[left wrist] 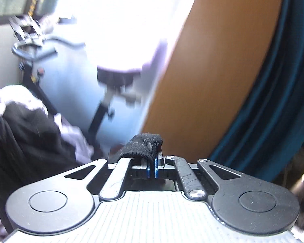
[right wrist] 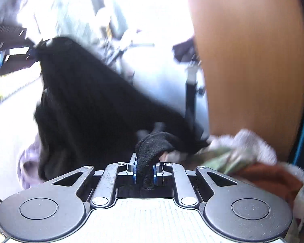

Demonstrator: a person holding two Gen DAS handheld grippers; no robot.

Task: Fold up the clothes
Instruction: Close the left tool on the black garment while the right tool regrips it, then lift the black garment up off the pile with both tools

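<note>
Item: black garment (right wrist: 87,105) | left gripper (left wrist: 152,167) fingers pinching one edge | right gripper (right wrist: 145,172) fingers pinching another edge | lifted off wooden surface (right wrist: 249,60) | progress: early, unfolded.

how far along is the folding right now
Early, by the look of it. Nothing in view looks folded. In hand: the left claw and right claw are each shut on an edge of the black garment, which hangs between them off the wooden table. Left to do: lay it flat and fold it, then the crumpled fleecy item and the pale clothes.
</note>
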